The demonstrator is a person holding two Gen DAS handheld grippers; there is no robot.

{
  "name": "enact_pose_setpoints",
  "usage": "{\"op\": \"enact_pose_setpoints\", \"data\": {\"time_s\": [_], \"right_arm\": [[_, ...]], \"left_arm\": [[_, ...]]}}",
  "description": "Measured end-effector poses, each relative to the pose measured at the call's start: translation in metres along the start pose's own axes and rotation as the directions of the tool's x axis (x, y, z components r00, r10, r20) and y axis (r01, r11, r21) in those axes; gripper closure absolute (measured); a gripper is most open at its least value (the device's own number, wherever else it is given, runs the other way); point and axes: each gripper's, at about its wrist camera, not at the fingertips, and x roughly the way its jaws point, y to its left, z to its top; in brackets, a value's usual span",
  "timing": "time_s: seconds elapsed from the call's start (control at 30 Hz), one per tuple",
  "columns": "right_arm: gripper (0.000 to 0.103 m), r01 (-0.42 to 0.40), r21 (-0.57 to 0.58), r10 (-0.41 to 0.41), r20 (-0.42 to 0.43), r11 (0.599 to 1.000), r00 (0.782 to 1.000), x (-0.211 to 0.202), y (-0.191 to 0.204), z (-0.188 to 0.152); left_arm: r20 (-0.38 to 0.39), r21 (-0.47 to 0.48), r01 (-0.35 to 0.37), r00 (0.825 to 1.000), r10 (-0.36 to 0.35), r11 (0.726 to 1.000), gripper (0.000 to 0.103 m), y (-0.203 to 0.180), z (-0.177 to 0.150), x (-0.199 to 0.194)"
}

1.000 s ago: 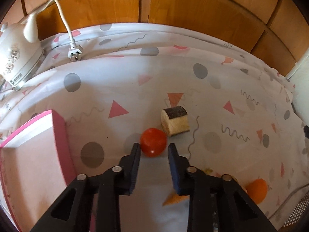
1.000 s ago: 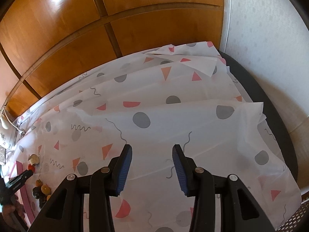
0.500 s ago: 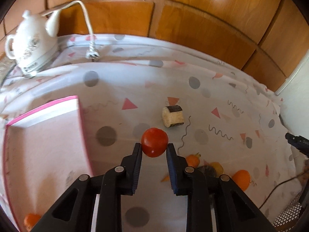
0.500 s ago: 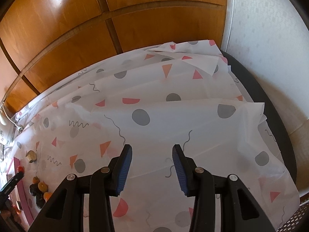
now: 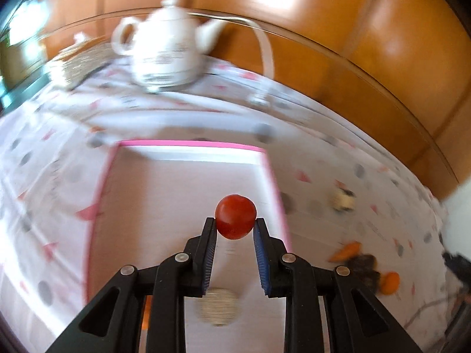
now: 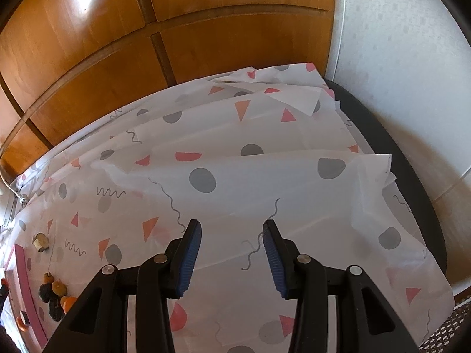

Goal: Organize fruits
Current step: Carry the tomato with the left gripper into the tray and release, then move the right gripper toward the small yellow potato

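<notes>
My left gripper (image 5: 235, 223) is shut on a round red tomato (image 5: 235, 216) and holds it in the air above the pink-rimmed tray (image 5: 188, 144). A pale round piece (image 5: 219, 310) lies inside the tray below the fingers. To the right on the cloth lie several fruits: an orange piece (image 5: 346, 250), a dark lump (image 5: 363, 263), an orange ball (image 5: 389, 283) and a cut pale chunk (image 5: 341, 200). My right gripper (image 6: 232, 229) stands open over bare patterned cloth, nothing between its fingers. The fruit pile (image 6: 54, 294) and pale chunk (image 6: 40, 241) show far left in that view.
A white teapot (image 5: 164, 50) with a white cord (image 5: 265, 56) stands behind the tray, next to a woven mat (image 5: 79, 61). Wooden panels (image 6: 117, 44) back the table. A white wall (image 6: 406, 58) and the dark table edge (image 6: 391, 147) lie to the right.
My left gripper closed on the tomato, lifted it off the cloth and carried it left over the pink tray. The right gripper has stayed where it was.
</notes>
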Motion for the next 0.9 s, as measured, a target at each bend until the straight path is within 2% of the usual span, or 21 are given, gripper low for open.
{"op": "enact_pose_setpoints", "data": {"time_s": [0.07,0.3,0.4,0.57,0.63,0.7,0.73,0.9], "right_arm": [[0.059,0.002,0.001,-0.002,0.001,1.000,1.000,-0.001,0.000,-0.001],[0.059,0.031,-0.029,-0.031,0.001,0.999,1.000,0.001,0.005,-0.002],[0.059,0.042,-0.032,-0.042,0.004,0.999,0.999,0.001,0.005,-0.002],[0.059,0.051,-0.036,-0.051,0.001,0.998,0.999,0.003,0.005,-0.002],[0.059,0.052,-0.040,-0.052,-0.002,0.998,0.999,0.004,0.006,-0.002],[0.059,0.053,-0.041,-0.053,-0.001,0.998,0.999,0.004,0.006,-0.002],[0.059,0.052,-0.041,-0.052,-0.002,0.998,0.999,0.004,0.006,-0.003],[0.059,0.011,-0.053,-0.012,-0.011,0.999,1.000,0.005,0.010,-0.004]], "left_arm": [[0.008,-0.057,-0.030,0.999,0.031,0.998,0.077,0.020,0.001,-0.002],[0.008,-0.116,-0.103,0.995,0.104,0.988,0.077,0.055,-0.004,0.004],[-0.020,-0.157,-0.110,0.994,0.108,0.981,0.077,0.065,-0.009,0.011],[-0.015,-0.175,-0.123,0.992,0.122,0.977,0.076,0.072,-0.017,0.008],[-0.007,-0.166,-0.124,0.992,0.125,0.978,0.074,0.072,-0.018,0.004],[0.003,-0.160,-0.130,0.991,0.132,0.979,0.064,0.070,-0.020,0.000],[0.010,-0.163,-0.133,0.991,0.137,0.978,0.062,0.070,-0.022,-0.004],[0.019,-0.174,-0.152,0.987,0.157,0.973,0.055,0.072,-0.032,-0.019]]}}
